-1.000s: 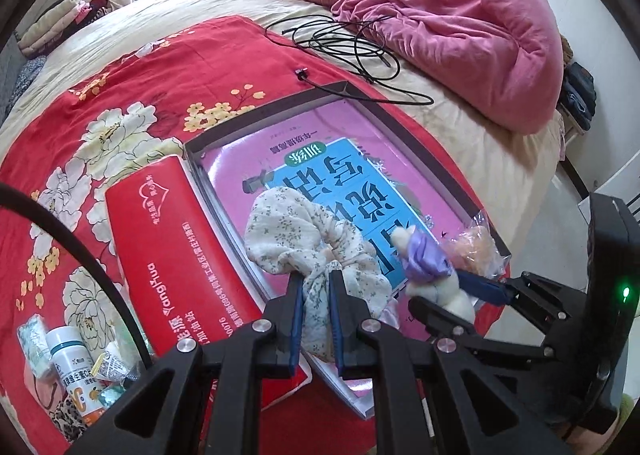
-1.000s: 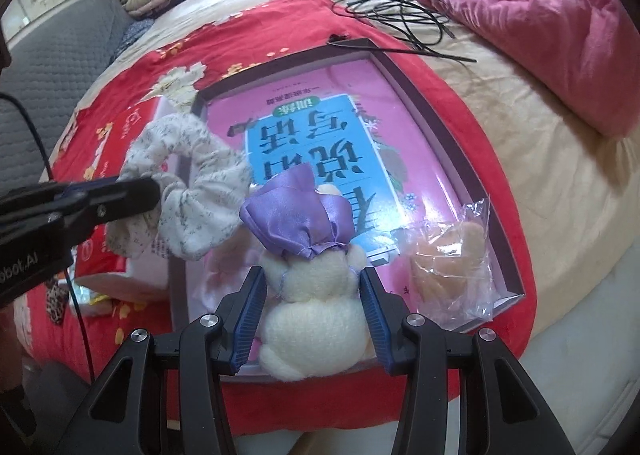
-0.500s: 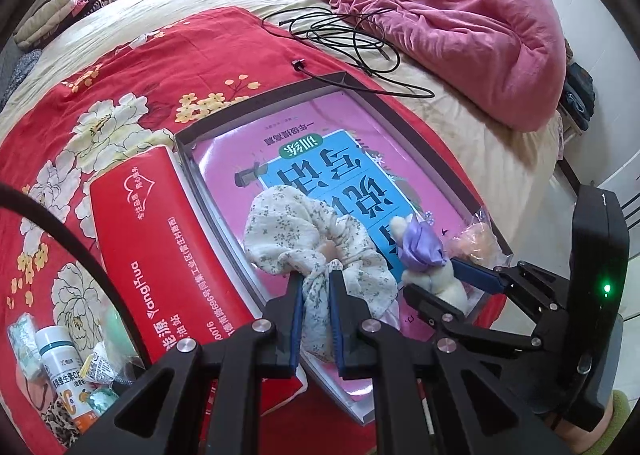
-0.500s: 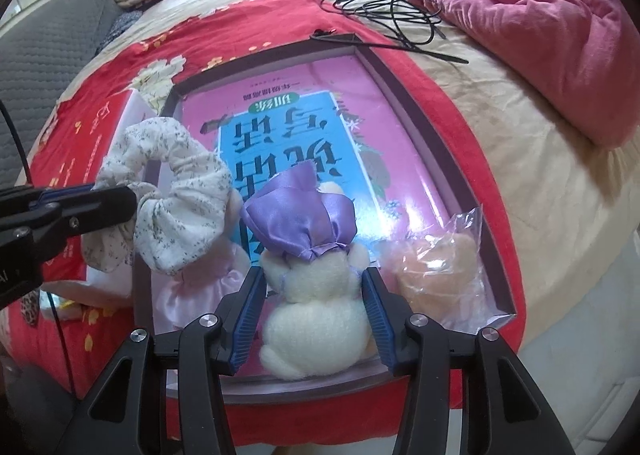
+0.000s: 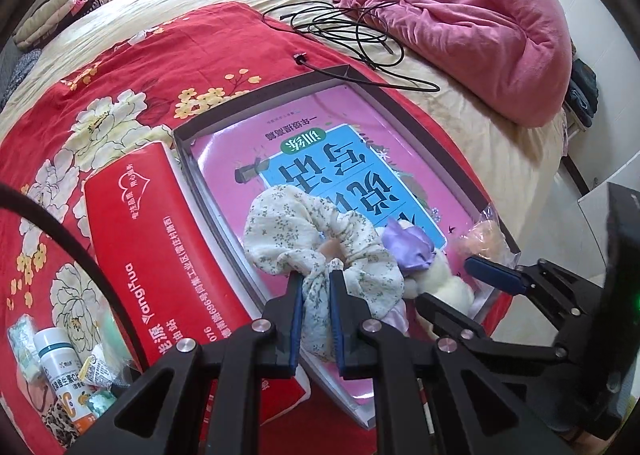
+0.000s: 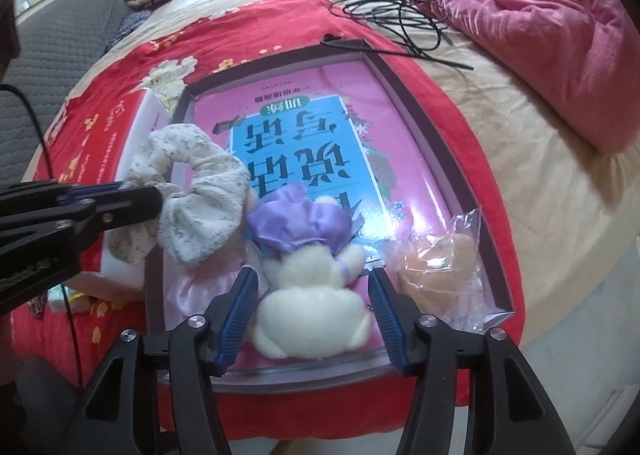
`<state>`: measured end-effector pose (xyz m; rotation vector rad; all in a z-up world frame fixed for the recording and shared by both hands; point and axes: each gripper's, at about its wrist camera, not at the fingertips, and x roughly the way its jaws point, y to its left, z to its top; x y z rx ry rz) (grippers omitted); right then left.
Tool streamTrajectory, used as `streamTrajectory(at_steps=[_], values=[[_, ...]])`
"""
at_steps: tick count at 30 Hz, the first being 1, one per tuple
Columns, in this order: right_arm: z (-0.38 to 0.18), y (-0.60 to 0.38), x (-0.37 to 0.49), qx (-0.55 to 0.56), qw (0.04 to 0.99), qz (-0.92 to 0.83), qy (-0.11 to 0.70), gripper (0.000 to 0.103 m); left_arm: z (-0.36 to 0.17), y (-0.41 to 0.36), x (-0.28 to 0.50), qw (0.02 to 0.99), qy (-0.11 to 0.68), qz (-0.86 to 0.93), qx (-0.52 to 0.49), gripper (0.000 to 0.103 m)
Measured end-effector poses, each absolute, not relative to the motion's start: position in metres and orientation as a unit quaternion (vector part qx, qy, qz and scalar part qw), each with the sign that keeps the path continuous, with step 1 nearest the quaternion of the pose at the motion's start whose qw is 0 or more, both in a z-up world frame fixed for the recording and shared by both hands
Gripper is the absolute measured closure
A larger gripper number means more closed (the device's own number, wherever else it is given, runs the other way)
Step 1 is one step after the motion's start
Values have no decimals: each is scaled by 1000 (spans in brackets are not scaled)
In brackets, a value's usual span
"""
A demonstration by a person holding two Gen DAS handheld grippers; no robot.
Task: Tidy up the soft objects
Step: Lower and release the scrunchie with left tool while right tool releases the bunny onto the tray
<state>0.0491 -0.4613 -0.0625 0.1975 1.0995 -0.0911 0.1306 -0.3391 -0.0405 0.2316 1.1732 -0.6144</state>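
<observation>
My left gripper [image 5: 316,315] is shut on a cream floral scrunchie [image 5: 320,239], which hangs over the near left part of a shallow dark-rimmed box [image 5: 256,103] that holds a pink and blue book [image 5: 332,171]. The scrunchie [image 6: 200,191] and the left gripper [image 6: 120,199] also show in the right wrist view. A white plush toy with a purple bow [image 6: 308,287] lies in the box's near end. My right gripper [image 6: 312,319] straddles the plush, its jaws opening, with gaps between the pads and the toy. The right gripper [image 5: 456,287] shows beside the plush [image 5: 436,279] in the left wrist view.
A bagged peach-coloured soft item [image 6: 440,263] lies in the box's near right corner. A red tissue pack [image 5: 152,255] sits left of the box on a red floral cloth [image 5: 100,95]. Small bottles and packets [image 5: 60,367] lie near left. Black cables [image 5: 352,27] and a pink quilt [image 5: 460,7] are beyond.
The right gripper's jaws have spread away from the plush, which now rests in the box. The left gripper has carried the scrunchie slightly further over the box.
</observation>
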Motion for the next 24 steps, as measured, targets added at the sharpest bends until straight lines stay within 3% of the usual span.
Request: streamTrajectory(at_steps=[24], values=[[-25,-484,32,101,859,-72,497,43,-35,-355,131,782,531,-301,127,83]])
